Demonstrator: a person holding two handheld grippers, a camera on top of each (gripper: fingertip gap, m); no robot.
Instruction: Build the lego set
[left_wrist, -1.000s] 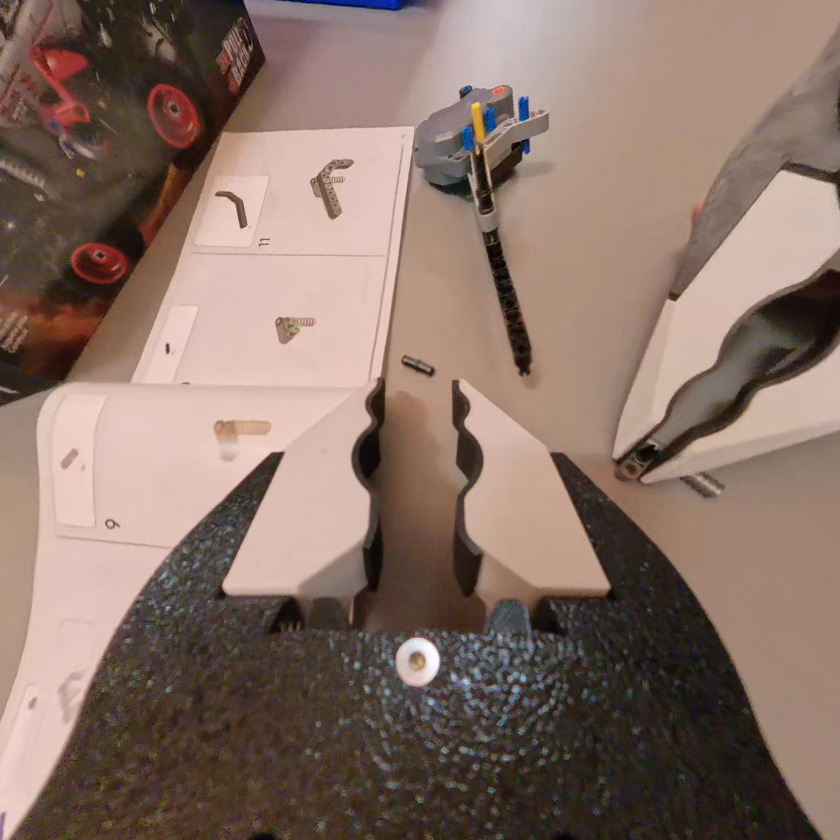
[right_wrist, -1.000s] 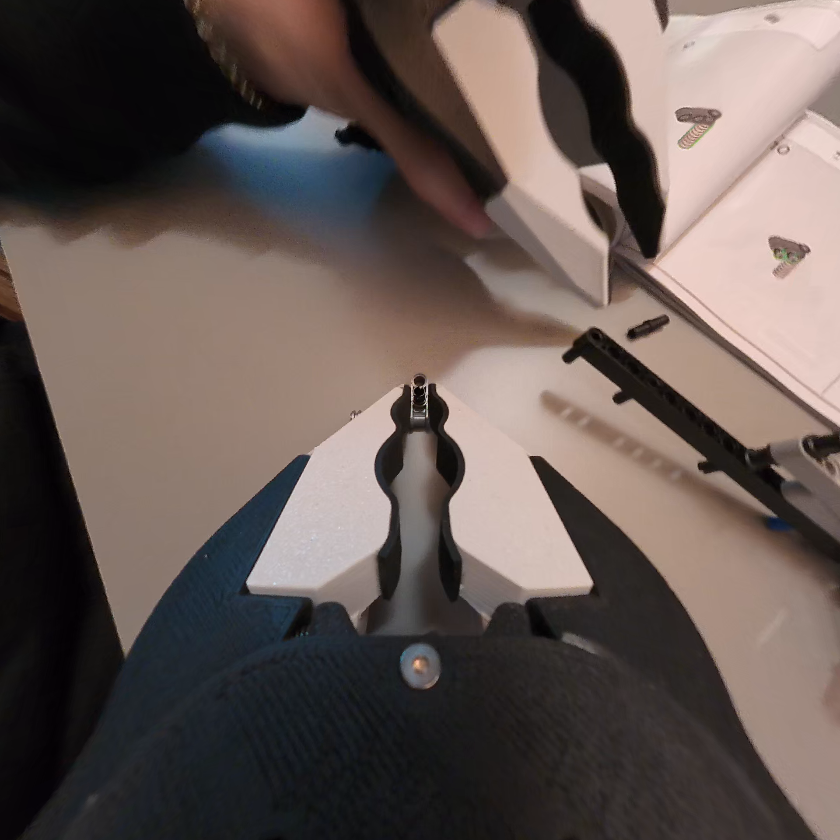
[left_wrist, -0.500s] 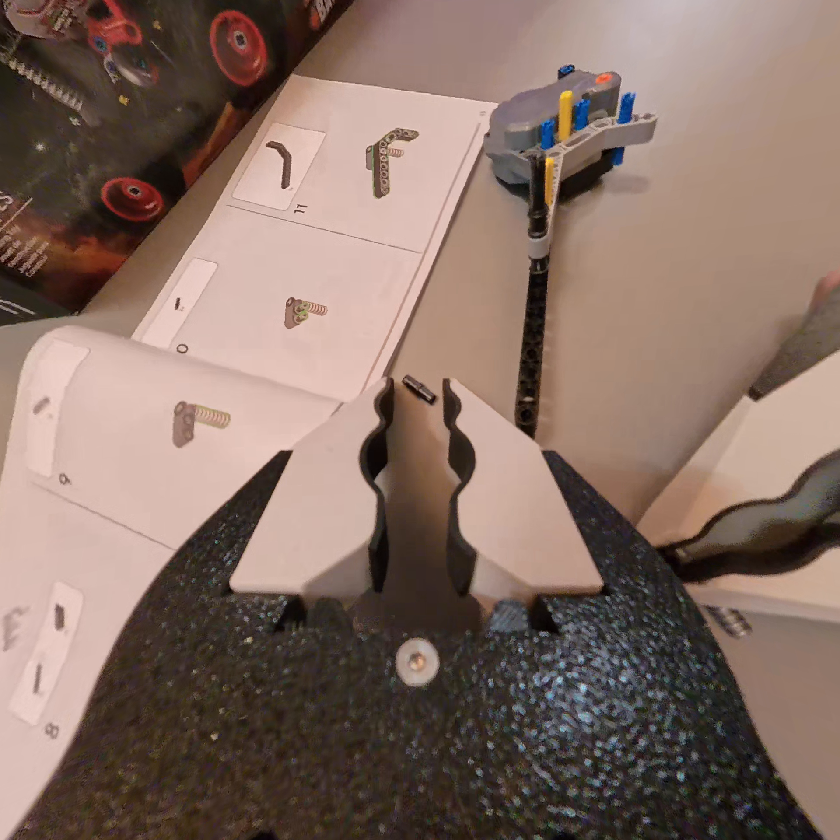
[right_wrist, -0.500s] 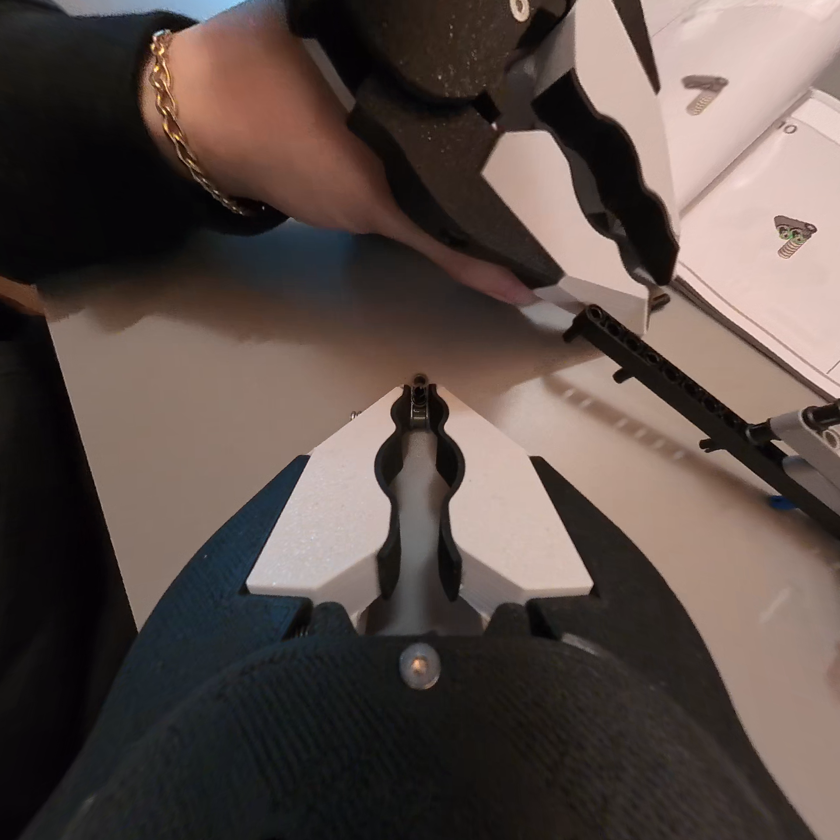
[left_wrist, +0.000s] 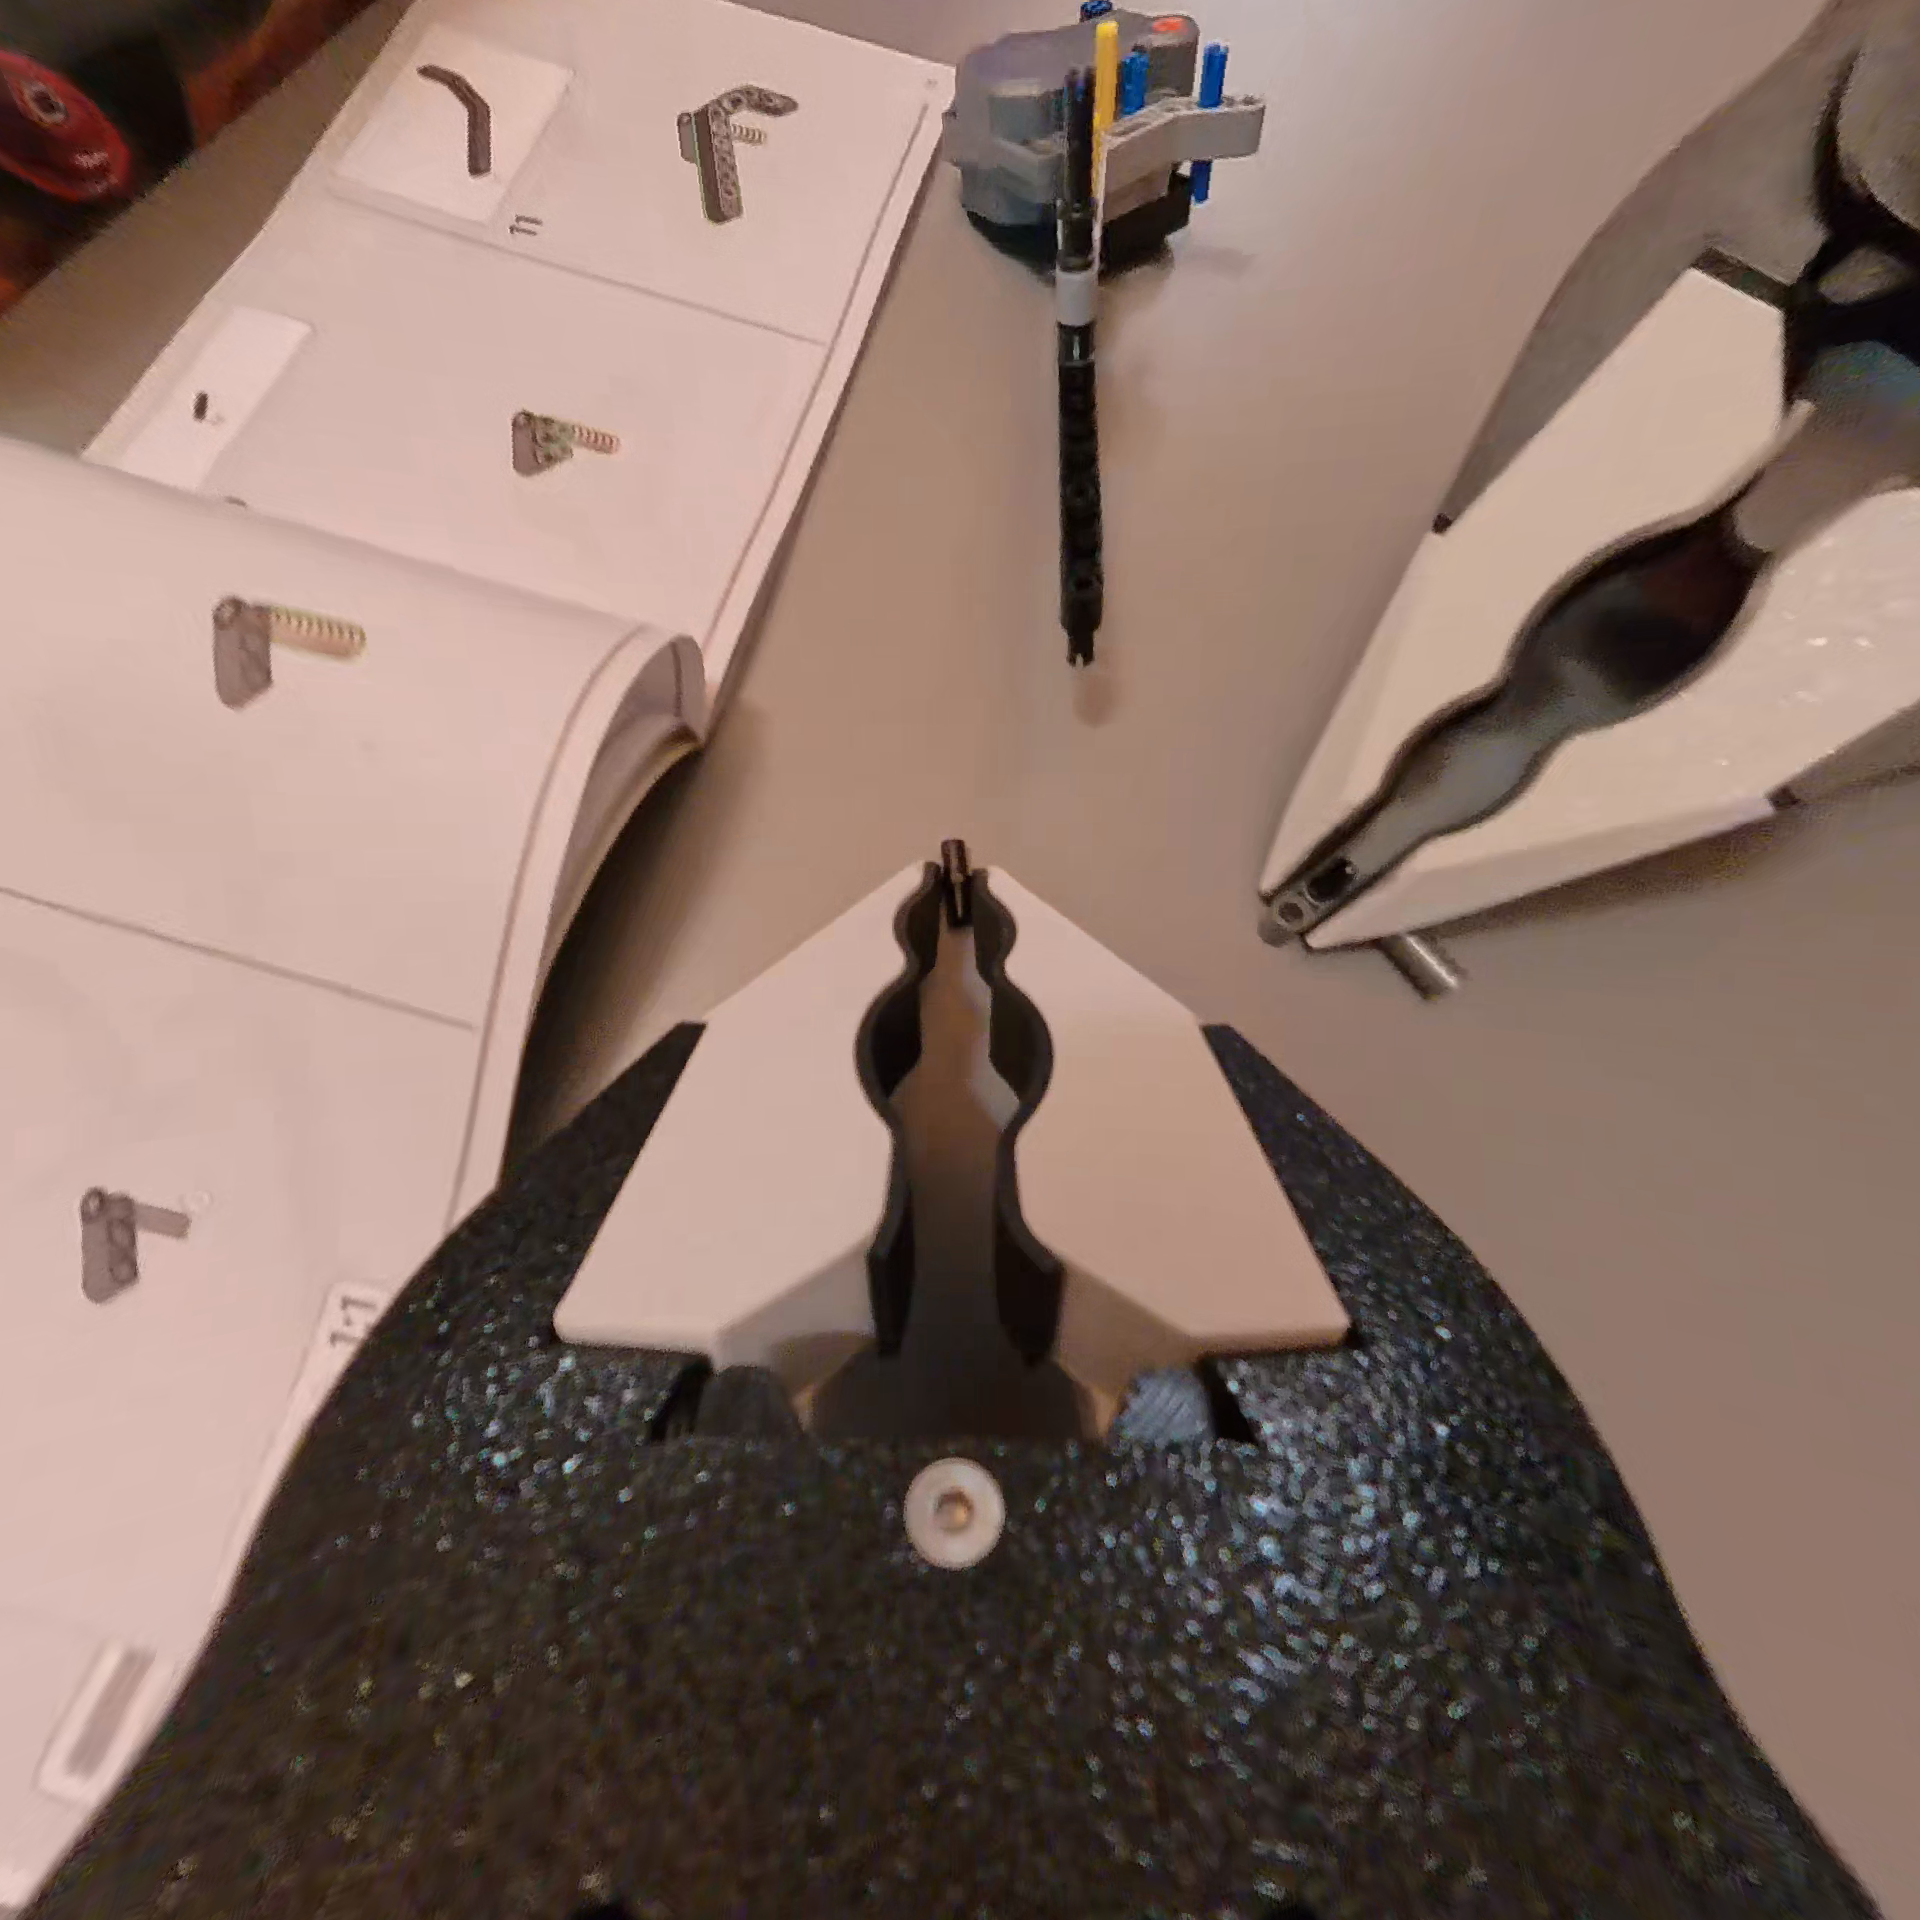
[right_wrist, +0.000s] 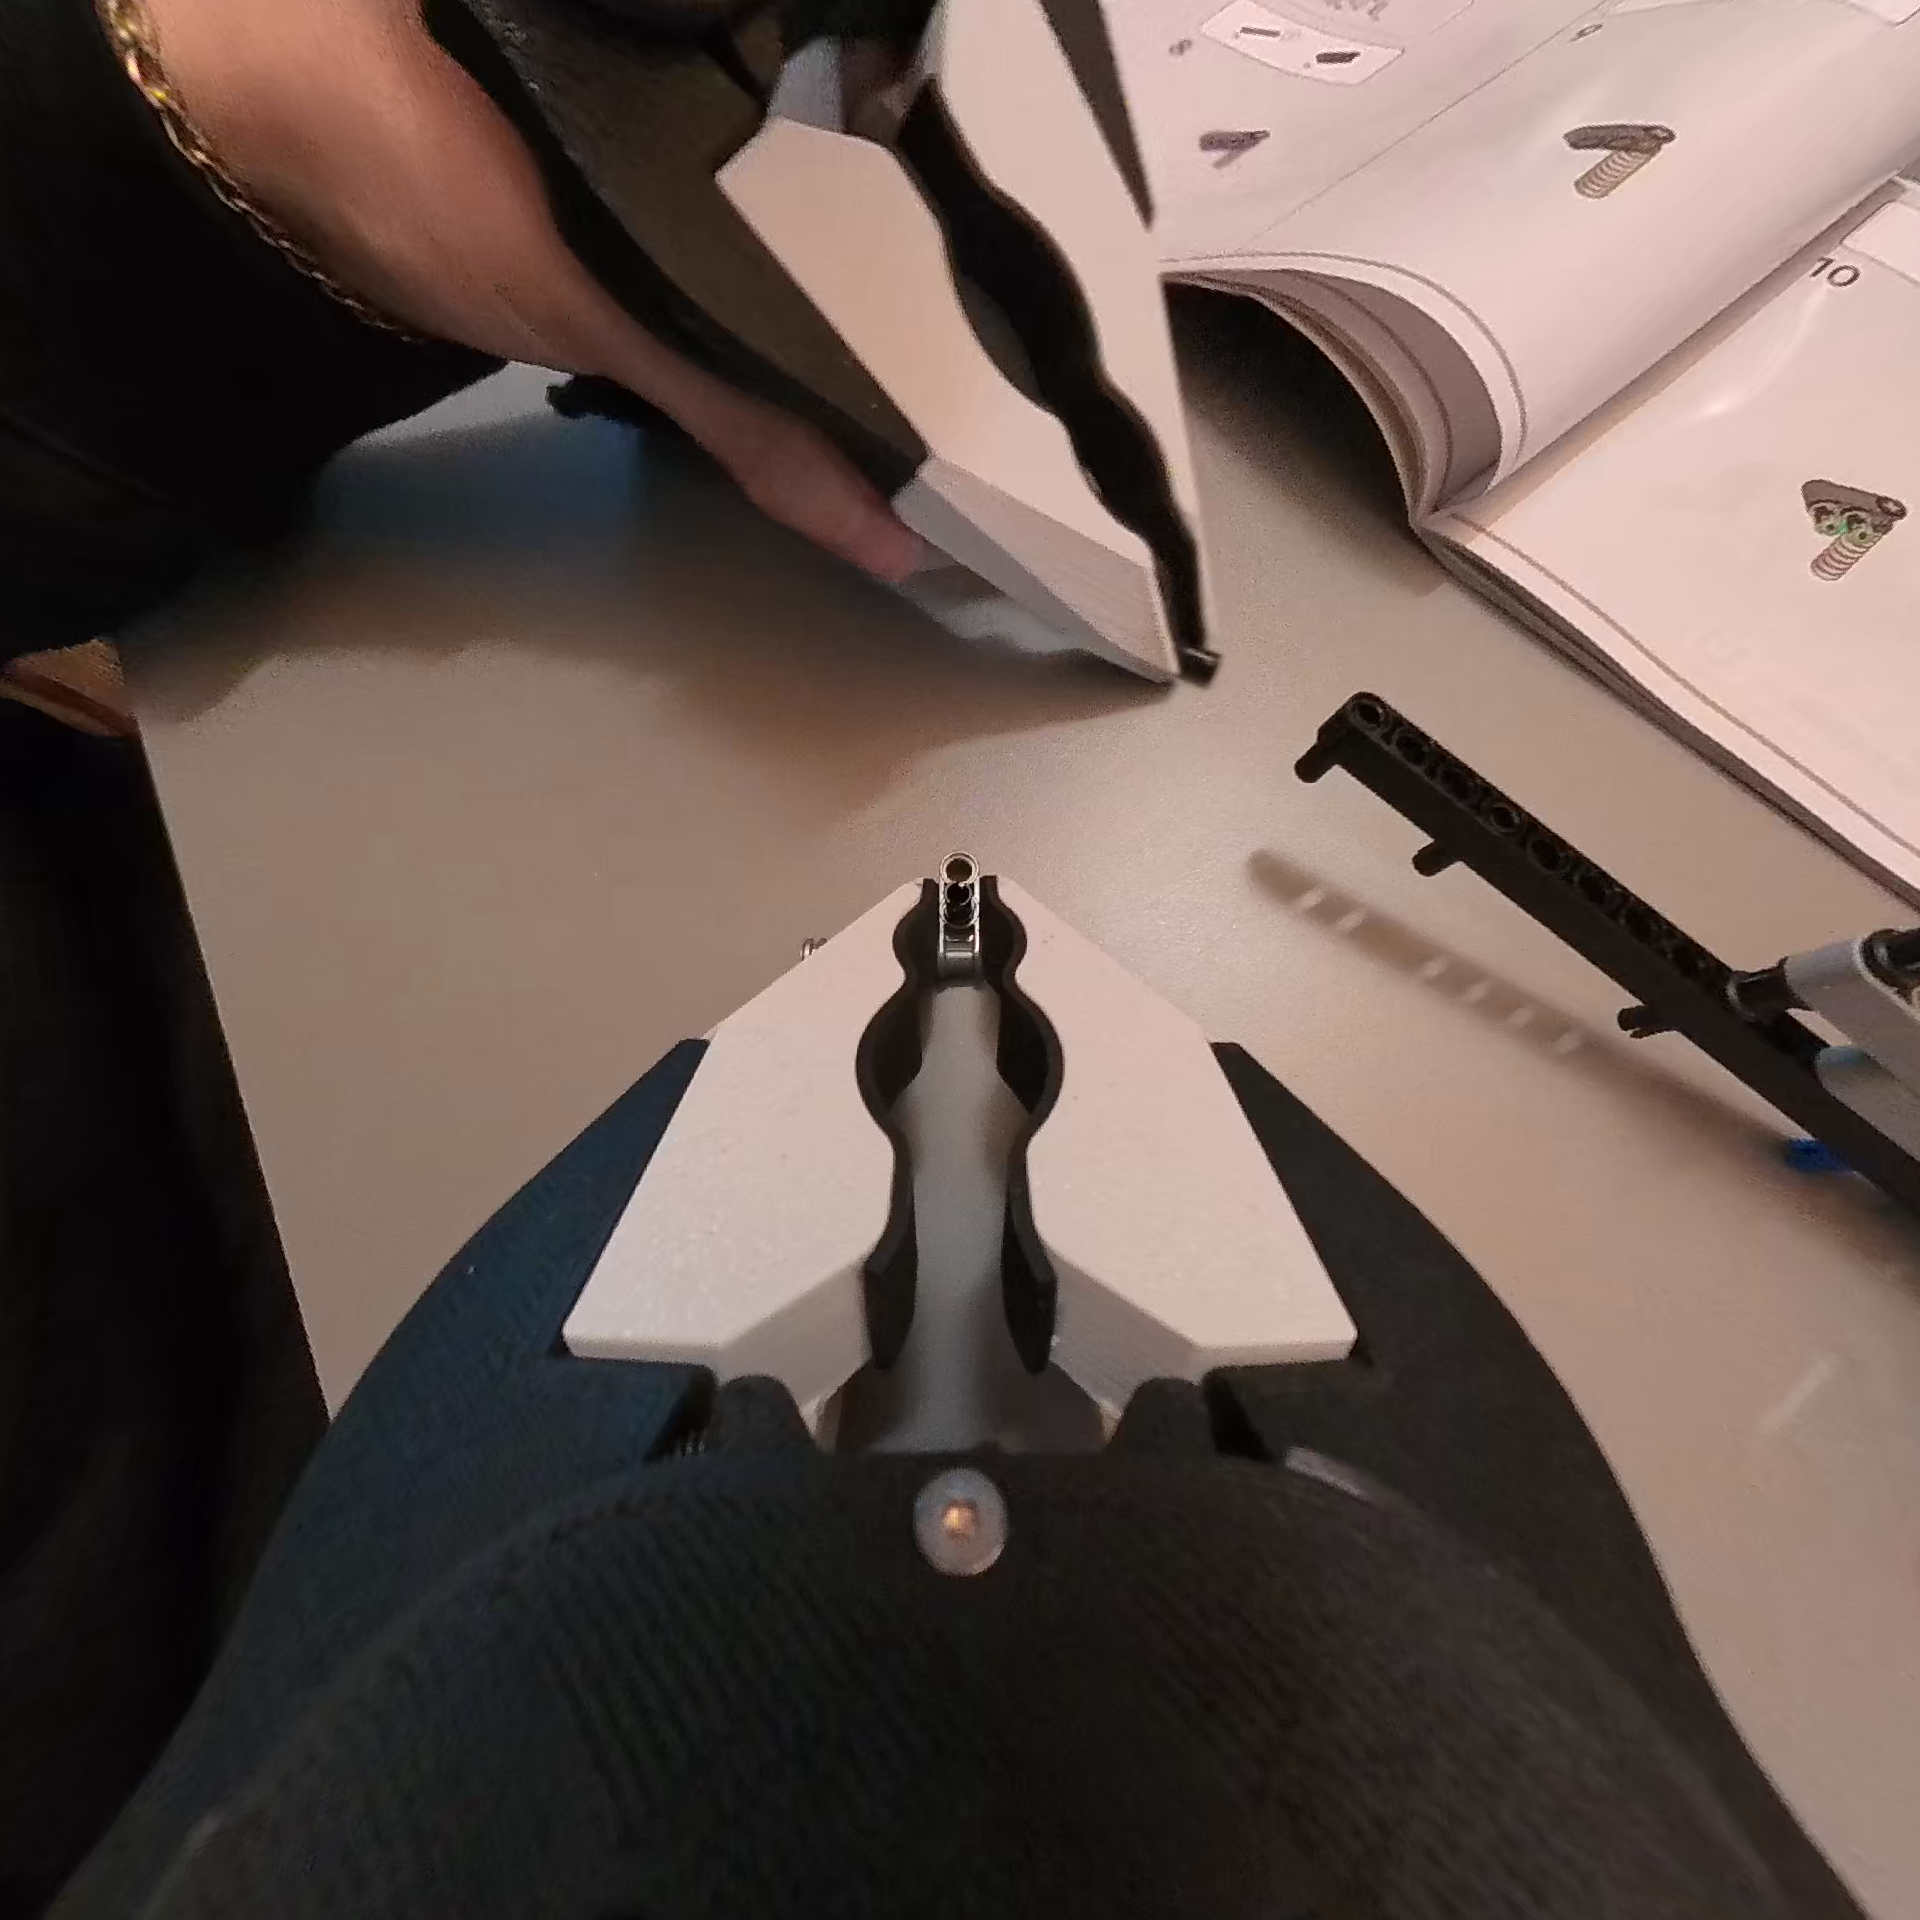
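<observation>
**Two tiny pieces, held tight at the tips**

The left gripper (left_wrist: 953, 896) has its fingers closed nearly all the way. Right at the tips they pinch a tiny black pin (left_wrist: 952, 871). Only a little bit of the pin sticks out in front.

The right gripper (right_wrist: 960, 914) is closed the same way. It holds a small grey piece with holes (right_wrist: 957, 902), also right at the tips. The piece points forward, so its whole shape is hard to see.

Both grippers hang just above the grey desk (left_wrist: 1351, 1299) and are near each other. Farther off on the desk lies the half-built model (left_wrist: 1101, 125). It has a grey body with blue and yellow pegs sticking up. A long black beam with holes (left_wrist: 1078, 468) sticks out from it toward the grippers. The open instruction book (left_wrist: 436, 416) lies beside it, on the left.

The pin and the grey piece look very light and hard, and they do not bend. They are smooth plastic, so they can slip or flick away if the hold is crooked. The pin is best held by one end, so the free end can go into a hole. The grey piece is best held by its flat sides, with a hole left clear.

The next step is probably to push the pin into the grey piece. The pin must line up straight with the hole, or it may pop out and roll off.
</observation>
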